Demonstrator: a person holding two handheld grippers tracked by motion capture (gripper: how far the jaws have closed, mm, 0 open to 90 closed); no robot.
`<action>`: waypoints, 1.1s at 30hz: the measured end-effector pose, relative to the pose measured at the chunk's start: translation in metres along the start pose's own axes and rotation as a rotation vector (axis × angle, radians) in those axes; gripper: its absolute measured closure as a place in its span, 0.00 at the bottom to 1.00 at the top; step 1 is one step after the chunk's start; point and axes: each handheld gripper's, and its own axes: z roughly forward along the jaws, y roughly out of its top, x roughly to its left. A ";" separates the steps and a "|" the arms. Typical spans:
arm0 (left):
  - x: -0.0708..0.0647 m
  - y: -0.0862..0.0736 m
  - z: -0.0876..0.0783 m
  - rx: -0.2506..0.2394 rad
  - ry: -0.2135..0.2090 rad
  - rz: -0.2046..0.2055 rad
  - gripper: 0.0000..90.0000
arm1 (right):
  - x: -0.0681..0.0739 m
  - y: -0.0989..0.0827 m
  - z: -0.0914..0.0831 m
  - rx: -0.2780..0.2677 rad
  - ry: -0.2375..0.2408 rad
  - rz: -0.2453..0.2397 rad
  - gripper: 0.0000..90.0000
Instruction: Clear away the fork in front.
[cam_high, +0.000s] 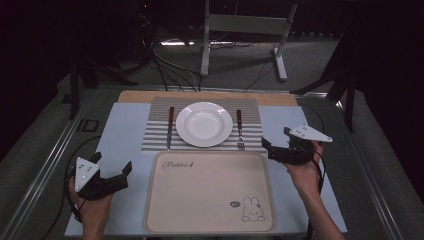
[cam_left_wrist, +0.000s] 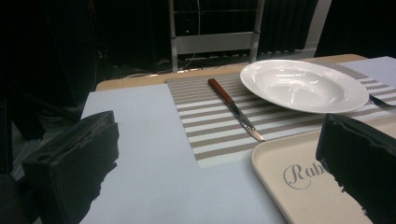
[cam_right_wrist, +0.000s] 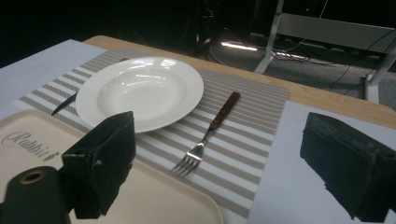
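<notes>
A white deep plate (cam_high: 204, 124) sits in the middle of a striped placemat (cam_high: 155, 137). A knife (cam_high: 170, 127) with a reddish-brown handle lies left of the plate, and a fork (cam_high: 239, 129) with a matching handle lies to its right. In front of the mat is a beige tray (cam_high: 210, 200) with a rabbit drawing, nothing on it. My left gripper (cam_high: 113, 162) hovers open at the tray's left edge; its fingers (cam_left_wrist: 70, 168) frame the knife (cam_left_wrist: 236, 109) and plate (cam_left_wrist: 303, 86). My right gripper (cam_high: 276, 138) hangs open beside the tray's far right corner, its fingers (cam_right_wrist: 102, 158) framing the fork (cam_right_wrist: 210, 128).
A pale blue sheet (cam_high: 125, 130) covers the wooden table (cam_high: 140, 96). Beyond the far edge, on the floor, stand a grey metal frame (cam_high: 245, 30) and loose cables (cam_high: 170, 70). Metal rails (cam_high: 50, 165) run along both table sides.
</notes>
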 end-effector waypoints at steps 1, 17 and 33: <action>0.000 0.000 0.000 0.001 0.000 0.001 0.00 | 0.000 0.002 0.004 0.005 -0.004 0.001 0.12; -0.001 -0.001 0.002 0.011 -0.004 0.011 0.00 | -0.006 0.024 0.036 0.053 -0.024 0.038 0.12; -0.002 -0.001 0.003 0.017 0.001 0.008 0.00 | -0.009 0.053 0.078 0.085 -0.017 0.060 0.12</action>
